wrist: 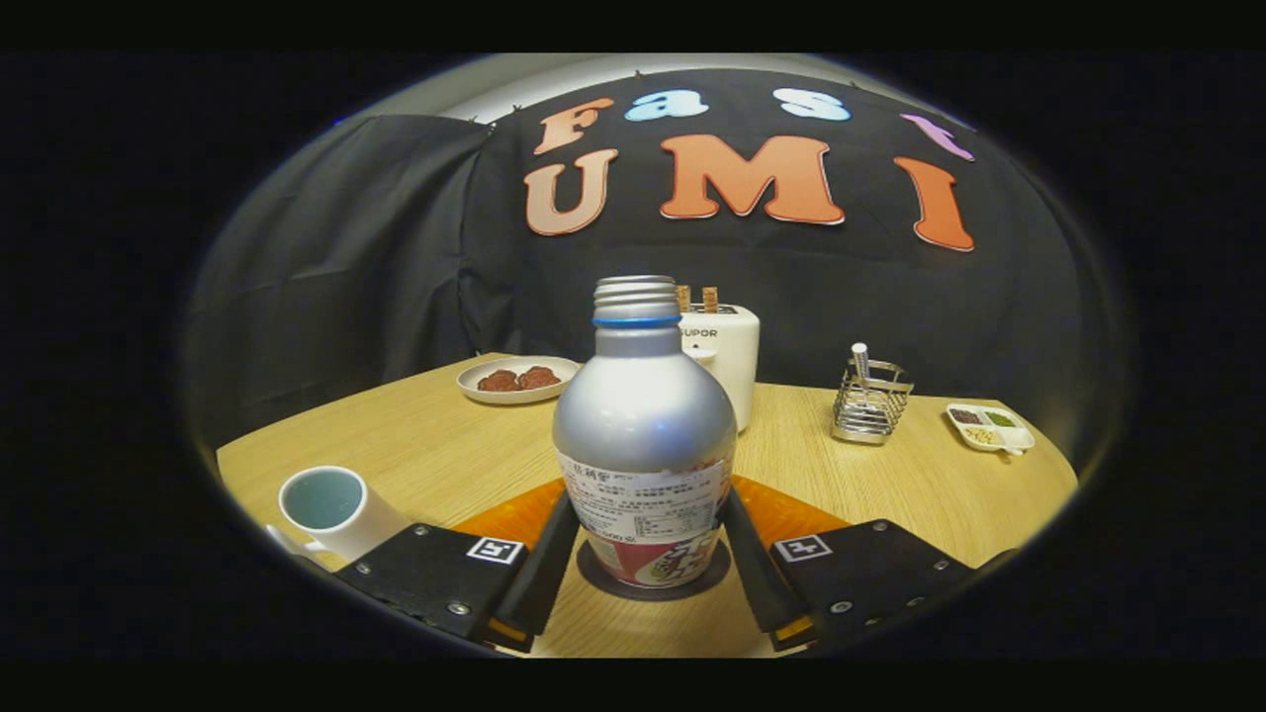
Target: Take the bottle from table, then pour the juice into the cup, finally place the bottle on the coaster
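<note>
A silver metal bottle (pixel 644 415) with no cap and a printed label stands upright on a dark round coaster (pixel 605 583) on the wooden table (pixel 445 445). My gripper (pixel 650 494) has its two fingers pressed against the bottle's lower sides, left and right. A white cup (pixel 334 509) with a handle stands to the left of the left finger, its inside looking pale blue-green.
Beyond the bottle stands a white toaster (pixel 727 361) with two slices in it. A plate of brown food (pixel 516 380) lies at the back left. A wire holder (pixel 870 400) and a small divided dish (pixel 989 427) sit at the right.
</note>
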Available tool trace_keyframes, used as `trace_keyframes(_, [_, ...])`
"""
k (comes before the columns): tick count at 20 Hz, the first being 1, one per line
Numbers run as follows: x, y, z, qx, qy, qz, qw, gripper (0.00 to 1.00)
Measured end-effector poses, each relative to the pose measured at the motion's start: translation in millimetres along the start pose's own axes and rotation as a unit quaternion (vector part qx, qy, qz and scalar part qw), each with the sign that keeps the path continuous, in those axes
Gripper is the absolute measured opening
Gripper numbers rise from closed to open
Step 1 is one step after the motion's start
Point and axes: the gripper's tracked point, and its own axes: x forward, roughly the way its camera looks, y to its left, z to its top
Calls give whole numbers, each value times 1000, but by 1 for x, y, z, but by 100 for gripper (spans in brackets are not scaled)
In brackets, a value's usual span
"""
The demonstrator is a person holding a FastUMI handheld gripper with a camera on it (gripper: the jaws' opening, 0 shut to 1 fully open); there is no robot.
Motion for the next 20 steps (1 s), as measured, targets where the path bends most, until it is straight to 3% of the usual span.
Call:
trace_keyframes(8, [2,5,-2,-2,-4,2,1000,78])
trace_keyframes(10, [-2,7,-2,4,-2,6,1000,81])
trace_keyframes(12, [-8,1,4,9,-5,-1,1000,93])
trace_keyframes(13, [-14,-2,9,8,-10,-6,1000,97])
trace_keyframes(20, [-68,-12,64,2,-79,-4,997,97])
